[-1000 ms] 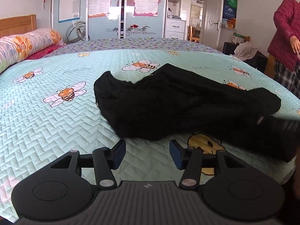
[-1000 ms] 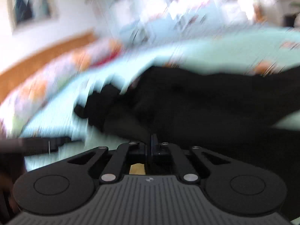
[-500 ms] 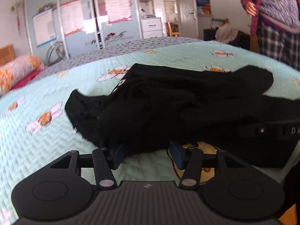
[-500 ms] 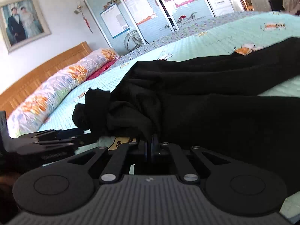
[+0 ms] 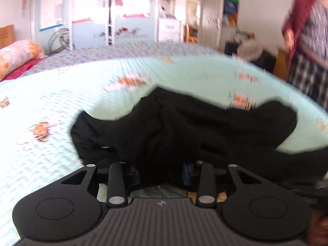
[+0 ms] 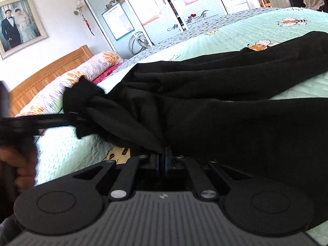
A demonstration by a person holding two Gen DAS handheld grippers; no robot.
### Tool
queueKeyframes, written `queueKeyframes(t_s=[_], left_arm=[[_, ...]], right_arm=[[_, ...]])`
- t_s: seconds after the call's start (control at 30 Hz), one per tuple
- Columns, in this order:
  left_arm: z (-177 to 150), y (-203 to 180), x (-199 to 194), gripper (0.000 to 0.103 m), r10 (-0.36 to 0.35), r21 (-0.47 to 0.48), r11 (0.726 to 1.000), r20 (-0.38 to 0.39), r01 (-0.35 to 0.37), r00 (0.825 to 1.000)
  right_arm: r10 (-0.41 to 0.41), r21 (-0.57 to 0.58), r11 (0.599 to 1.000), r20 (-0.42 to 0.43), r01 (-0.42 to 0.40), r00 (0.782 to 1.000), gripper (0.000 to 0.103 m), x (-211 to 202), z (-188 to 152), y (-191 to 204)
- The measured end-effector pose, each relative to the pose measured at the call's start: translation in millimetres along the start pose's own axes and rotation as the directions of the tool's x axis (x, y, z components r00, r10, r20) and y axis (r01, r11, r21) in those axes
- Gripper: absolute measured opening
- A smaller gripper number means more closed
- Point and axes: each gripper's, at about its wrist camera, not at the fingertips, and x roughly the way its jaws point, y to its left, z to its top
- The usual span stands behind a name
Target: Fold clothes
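Left gripper (image 5: pixel 161 176) low over the mint-green quilted bed cover with bee print (image 5: pixel 51 147), jaws apart, edge of the crumpled black knit garment (image 5: pixel 184 131) bunched between them. Garment spread across the bed. Right gripper (image 6: pixel 163 160) jaws pinched tight on a black fold. Standing beyond, person in red jacket (image 5: pixel 307 39).

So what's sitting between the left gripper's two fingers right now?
A bunched fold of the black garment fills the gap of the left gripper, in the left wrist view.
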Motion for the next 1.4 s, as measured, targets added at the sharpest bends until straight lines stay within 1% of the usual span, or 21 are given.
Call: queueKeyframes(t_s=[0.1,0.17,0.27,0.37,0.47,0.53,0.6,0.67,0.7,0.77,0.83,0.9,0.97,1.03,1.1,1.13,1.17,1.2,1.23,1.3,1.4], left_arm=[[12.6,6.7,-57.9,0.040,-0.070,-0.089,0.993,0.083,0.077,0.994],[15.0,6.3,-76.4,0.045,-0.076,-0.084,0.993,0.100,0.085,0.992],[0.5,4.1,-62.1,0.047,-0.018,-0.045,0.999,0.034,0.019,0.999],[-22.1,12.9,-36.9,0.049,-0.008,-0.125,0.992,-0.047,0.002,0.999],[-42.5,11.3,-28.1,0.054,0.031,-0.160,0.986,-0.104,-0.047,0.994],[-48.4,2.0,-36.5,0.055,0.052,-0.103,0.993,-0.103,-0.063,0.993],[-50.1,-7.3,-44.2,0.059,0.108,-0.013,0.994,-0.078,-0.109,0.991],[-51.0,-12.9,-51.6,0.062,0.161,0.059,0.986,-0.050,-0.158,0.986],[-51.9,-14.2,-55.2,0.063,0.185,0.087,0.980,-0.035,-0.181,0.982],[-52.2,-17.2,-62.5,0.065,0.242,0.118,0.964,-0.001,-0.240,0.970],[-51.4,-23.4,-69.2,0.065,0.289,0.143,0.946,0.035,-0.291,0.957],[-51.3,-30.2,-73.6,0.068,0.298,0.168,0.938,0.061,-0.304,0.952],[-52.2,-41.0,-69.7,0.072,0.304,0.214,0.926,0.069,-0.312,0.950],[-54.3,-44.3,-55.5,0.072,0.314,0.244,0.917,0.051,-0.317,0.948],[-55.3,-43.7,-40.4,0.069,0.320,0.253,0.915,0.024,-0.315,0.947],[-53.4,-37.4,-37.1,0.065,0.304,0.217,0.930,0.002,-0.297,0.953],[-51.5,-31.0,-34.0,0.054,0.286,0.180,0.944,-0.020,-0.278,0.958],[-48.9,-23.7,-36.0,0.047,0.259,0.136,0.958,-0.034,-0.252,0.965],[-46.3,-16.4,-38.3,0.046,0.233,0.093,0.969,-0.046,-0.228,0.971],[-40.6,-6.2,-51.0,0.042,0.218,0.051,0.975,-0.022,-0.216,0.976],[-24.3,7.0,-84.3,0.042,0.172,-0.042,0.985,0.063,-0.169,0.983]], right_arm=[[0.017,0.010,1.000,0.030,-0.017,0.999,0.006,-3.9,1.8,-0.8],[0.041,0.016,0.999,0.047,-0.041,0.998,0.007,-6.5,3.5,-0.7],[0.031,-0.012,0.999,0.067,-0.031,0.997,0.015,-11.4,2.4,4.7],[0.015,-0.046,0.999,0.086,-0.011,0.996,0.018,-16.5,0.7,10.9],[0.000,-0.078,0.997,0.106,0.008,0.994,0.027,-21.7,-1.0,17.1],[0.029,-0.121,0.993,0.119,-0.014,0.992,0.033,-26.3,0.4,29.0],[0.073,-0.167,0.985,0.122,-0.052,0.990,0.050,-28.7,2.3,43.3],[0.129,-0.208,0.972,0.102,-0.106,0.986,0.064,-24.4,4.0,58.1],[0.157,-0.227,0.965,0.091,-0.133,0.983,0.066,-22.3,4.8,65.4],[0.167,-0.267,0.952,0.050,-0.148,0.985,0.066,-8.2,3.0,76.2],[0.147,-0.321,0.937,0.012,-0.136,0.989,0.065,10.7,-3.1,83.9],[0.110,-0.383,0.918,-0.009,-0.106,0.994,0.065,24.3,-12.3,89.1],[0.086,-0.400,0.912,-0.029,-0.091,0.996,0.063,24.7,-22.9,89.3],[0.072,-0.391,0.917,-0.041,-0.082,0.997,0.053,23.2,-27.9,85.3],[0.058,-0.384,0.921,-0.043,-0.070,0.997,0.034,22.9,-28.1,81.6],[0.056,-0.376,0.924,-0.044,-0.069,0.997,0.030,23.4,-27.8,79.4],[0.060,-0.366,0.928,-0.044,-0.072,0.997,0.026,24.4,-27.3,76.8],[0.063,-0.355,0.932,-0.045,-0.074,0.997,0.023,25.4,-26.7,74.3],[0.066,-0.345,0.936,-0.045,-0.077,0.997,0.023,26.4,-26.1,71.7],[0.076,-0.341,0.936,-0.043,-0.087,0.996,0.022,27.5,-25.1,69.6],[0.140,-0.329,0.932,-0.055,-0.151,0.989,0.022,24.4,-24.1,69.1]])
